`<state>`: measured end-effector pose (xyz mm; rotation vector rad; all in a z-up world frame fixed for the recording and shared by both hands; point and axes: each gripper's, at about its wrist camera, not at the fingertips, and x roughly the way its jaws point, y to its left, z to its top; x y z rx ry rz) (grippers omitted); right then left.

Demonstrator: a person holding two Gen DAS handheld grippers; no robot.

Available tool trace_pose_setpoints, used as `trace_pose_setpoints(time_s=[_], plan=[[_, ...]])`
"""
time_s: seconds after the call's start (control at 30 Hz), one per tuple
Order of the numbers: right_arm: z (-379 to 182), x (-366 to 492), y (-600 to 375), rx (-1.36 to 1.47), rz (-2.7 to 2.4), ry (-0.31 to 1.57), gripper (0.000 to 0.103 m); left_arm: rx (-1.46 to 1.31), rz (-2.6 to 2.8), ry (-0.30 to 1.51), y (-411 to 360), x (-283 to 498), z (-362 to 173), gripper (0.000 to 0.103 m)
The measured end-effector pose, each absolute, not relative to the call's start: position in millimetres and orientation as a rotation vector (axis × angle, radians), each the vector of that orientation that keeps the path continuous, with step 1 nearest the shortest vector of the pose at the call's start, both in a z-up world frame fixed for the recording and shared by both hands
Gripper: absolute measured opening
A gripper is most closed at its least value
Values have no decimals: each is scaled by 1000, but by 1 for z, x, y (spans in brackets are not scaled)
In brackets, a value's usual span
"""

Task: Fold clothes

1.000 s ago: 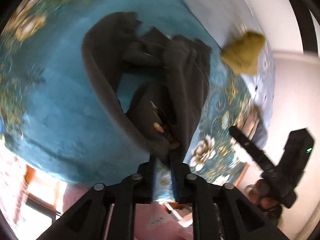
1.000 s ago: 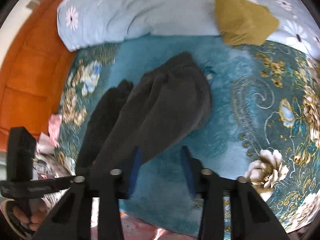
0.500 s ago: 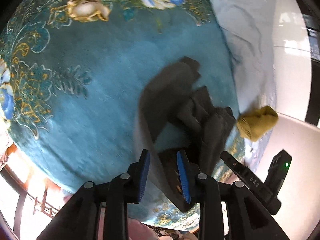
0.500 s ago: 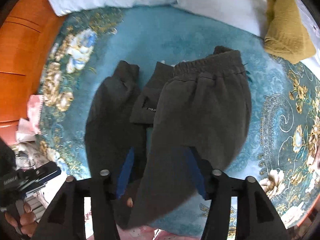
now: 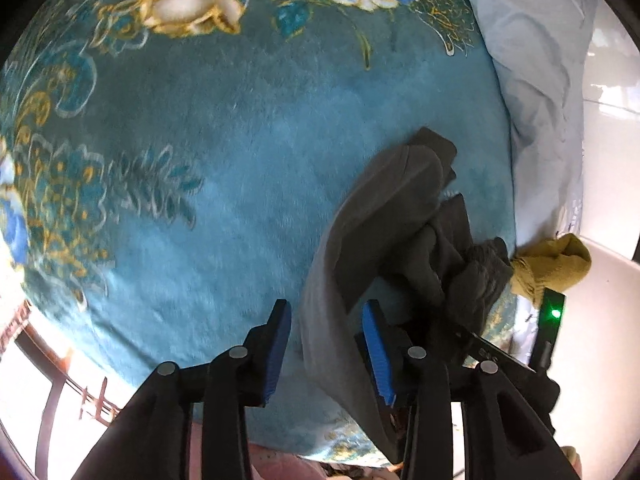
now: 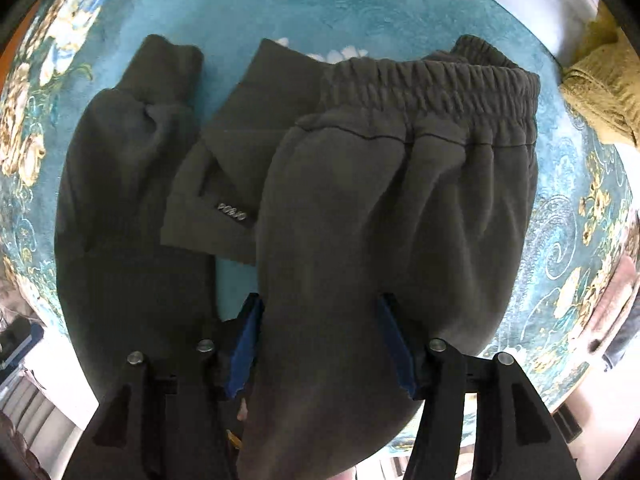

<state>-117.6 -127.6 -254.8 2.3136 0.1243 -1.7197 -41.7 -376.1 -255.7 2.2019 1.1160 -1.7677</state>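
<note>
Two grippers: we see left gripper point(image 5: 326, 344) and right gripper point(image 6: 320, 340), fingers apart, astride dark trousers point(image 6: 380, 200).
Room: teal bedspread point(image 5: 220, 160) left.
Hidden: hem.

Looking down the left wrist view, we've got a big open stretch of teal floral blanket point(image 5: 240, 184) ahead and to the left, plenty of room to slide a gripper through. Off to the right it gets crowded: the dark grey pants point(image 5: 384, 240) are bunched up there, the pale blue bedding point(image 5: 536, 92) rises along the far edge, and a mustard cloth point(image 5: 556, 264) sits just past the pants. From the right wrist view the pants point(image 6: 380, 208) fill nearly everything ahead of us, with only a narrow strip of blanket point(image 6: 224, 284) between the two legs.
</note>
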Motion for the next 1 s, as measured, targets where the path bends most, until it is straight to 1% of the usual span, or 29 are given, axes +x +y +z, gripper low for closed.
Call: trace_pose_setpoints(time_s=[0.03,0.07,0.1,0.17,0.3,0.37,0.47,0.6,0.67,0.77,0.83,0.9,0.97,1.0], plan=[[-254,-119,-125,2311,-1727,132,41,2200,-1780,1094,-375,-47,-258,44],[-254,-120,-122,2308,-1735,139,27,2198,-1792,1077,-374,-51,-259,48],[-251,-119,-115,2305,-1751,113,17,2194,-1804,1068,-372,-55,-261,52],[-246,-118,-102,2298,-1783,59,11,2190,-1827,1052,-367,-63,-265,56],[-230,-109,-64,2283,-1869,-113,9,2236,-1845,1004,-349,-79,-276,61],[-220,-101,-41,2274,-1914,-209,9,2276,-1846,978,-336,-85,-283,61],[-206,-86,-6,2268,-1976,-301,8,2322,-1839,906,-317,-90,-296,62],[-188,-75,28,2273,-2021,-385,8,2357,-1796,793,-304,-88,-314,62],[-183,-65,41,2281,-2030,-427,8,2352,-1782,791,-303,-84,-318,62],[-177,-51,60,2291,-2045,-490,8,2336,-1773,793,-305,-78,-319,58],[-175,-42,69,2304,-2050,-540,7,2320,-1767,789,-311,-73,-317,45],[-176,-37,70,2321,-2050,-589,7,2306,-1760,784,-317,-67,-314,19],[-174,-33,73,2322,-2052,-623,7,2288,-1770,777,-326,-62,-310,2],[-173,-30,75,2323,-2052,-640,7,2280,-1779,778,-330,-59,-307,0]])
